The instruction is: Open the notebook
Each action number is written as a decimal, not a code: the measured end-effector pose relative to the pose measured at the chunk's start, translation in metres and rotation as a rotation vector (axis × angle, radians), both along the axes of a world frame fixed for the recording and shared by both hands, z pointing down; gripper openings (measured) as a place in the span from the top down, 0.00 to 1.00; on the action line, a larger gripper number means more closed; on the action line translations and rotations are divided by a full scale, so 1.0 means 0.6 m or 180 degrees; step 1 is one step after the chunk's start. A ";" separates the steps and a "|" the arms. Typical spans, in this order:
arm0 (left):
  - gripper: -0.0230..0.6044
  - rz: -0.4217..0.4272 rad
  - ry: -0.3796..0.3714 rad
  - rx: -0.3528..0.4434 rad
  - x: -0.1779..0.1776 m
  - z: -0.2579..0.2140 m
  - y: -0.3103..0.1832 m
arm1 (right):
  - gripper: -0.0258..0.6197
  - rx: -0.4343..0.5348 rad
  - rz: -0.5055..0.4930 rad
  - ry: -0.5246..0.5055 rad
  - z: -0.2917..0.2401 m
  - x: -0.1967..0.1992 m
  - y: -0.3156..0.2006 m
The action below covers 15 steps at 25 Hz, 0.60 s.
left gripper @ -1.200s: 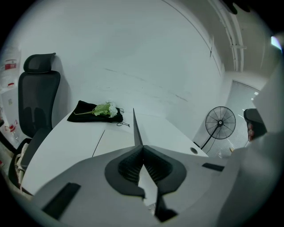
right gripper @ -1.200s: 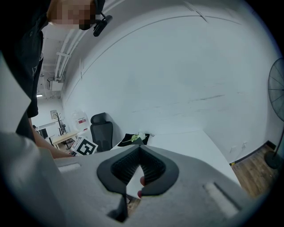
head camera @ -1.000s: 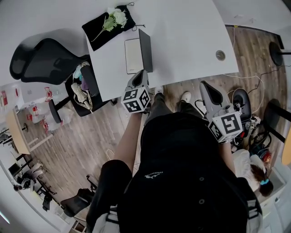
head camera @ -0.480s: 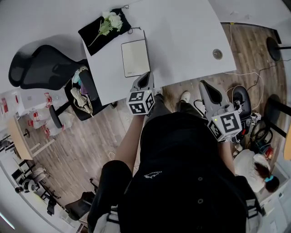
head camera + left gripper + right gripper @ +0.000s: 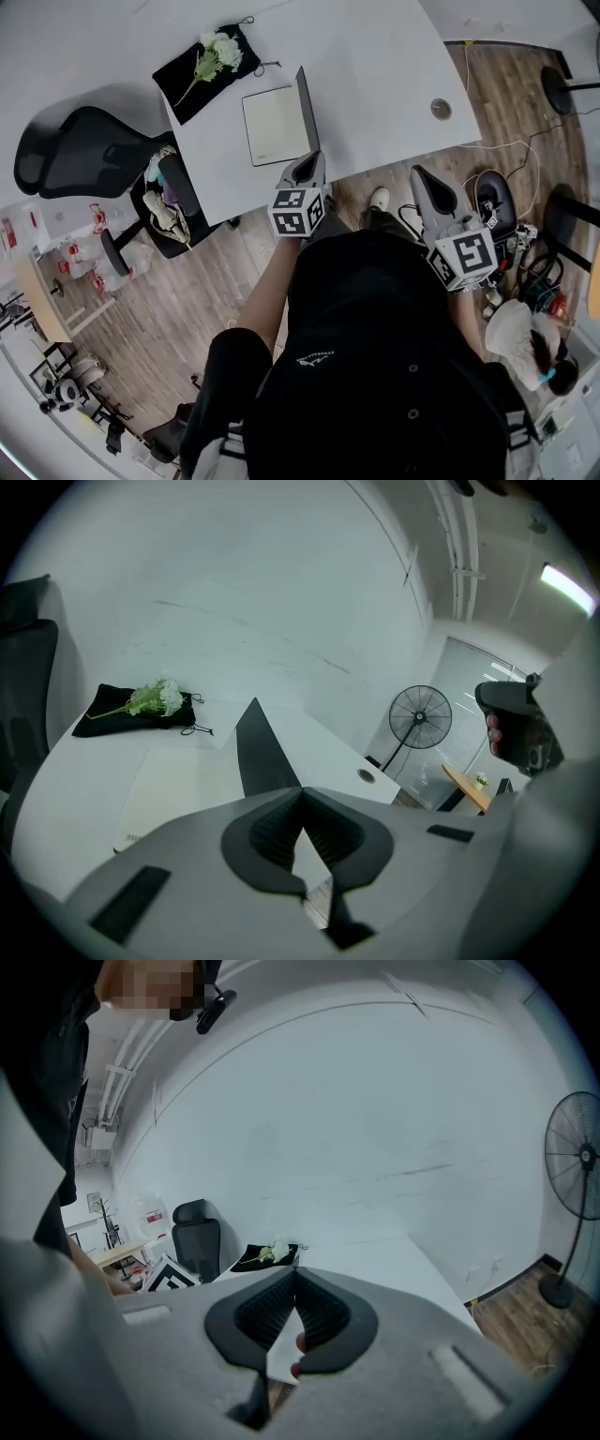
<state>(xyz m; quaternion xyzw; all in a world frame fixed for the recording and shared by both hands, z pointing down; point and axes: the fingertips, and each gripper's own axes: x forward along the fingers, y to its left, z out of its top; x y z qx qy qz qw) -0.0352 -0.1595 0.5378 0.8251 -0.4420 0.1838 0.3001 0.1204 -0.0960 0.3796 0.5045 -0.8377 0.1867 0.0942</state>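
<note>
**Notebook cover stood up at its right edge, left tool at its near corner**

The notebook (image 5: 275, 127) lay on the white table (image 5: 375, 84), near the table's left side and close to the near edge. Its cream page faced up. The dark cover (image 5: 305, 108) stood roughly on edge along the right long side, so the spine was judged to be on the right, with the cover swinging over to the right. The long axis ran away from the person, about parallel to the table's left edge, and a short edge faced the person.

The left gripper (image 5: 305, 169) was clenched, jaws fully together, with its tip right at the cover's near lower corner. That was likely why the cover stayed up and did not flop. Whether the tip pinched the cover edge or only propped it could not be told.

The right gripper (image 5: 427, 183) was also closed and empty. It was held back by the body, well apart from the notebook, and probably had no part in this step.

Further out, a black cloth (image 5: 192, 70) with a white flower sprig (image 5: 217, 49) lay beyond the notebook's far left corner, clear of the cover's swing. An office chair (image 5: 80, 141) stood off the table's left side.

The job looked about halfway done, since the cover still had to go down flat to the right.
</note>
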 end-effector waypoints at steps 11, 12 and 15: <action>0.95 0.0341 -0.0049 -0.0078 0.042 0.023 0.003 | 0.95 -0.0032 0.0188 0.0045 0.003 0.016 0.003; 0.95 0.0367 -0.0055 -0.0090 0.045 0.026 0.003 | 0.95 -0.0040 0.0213 0.0046 0.004 0.018 0.004; 0.95 0.0453 -0.0068 -0.0122 0.055 0.034 0.003 | 0.95 -0.0061 0.0277 0.0059 0.007 0.024 0.005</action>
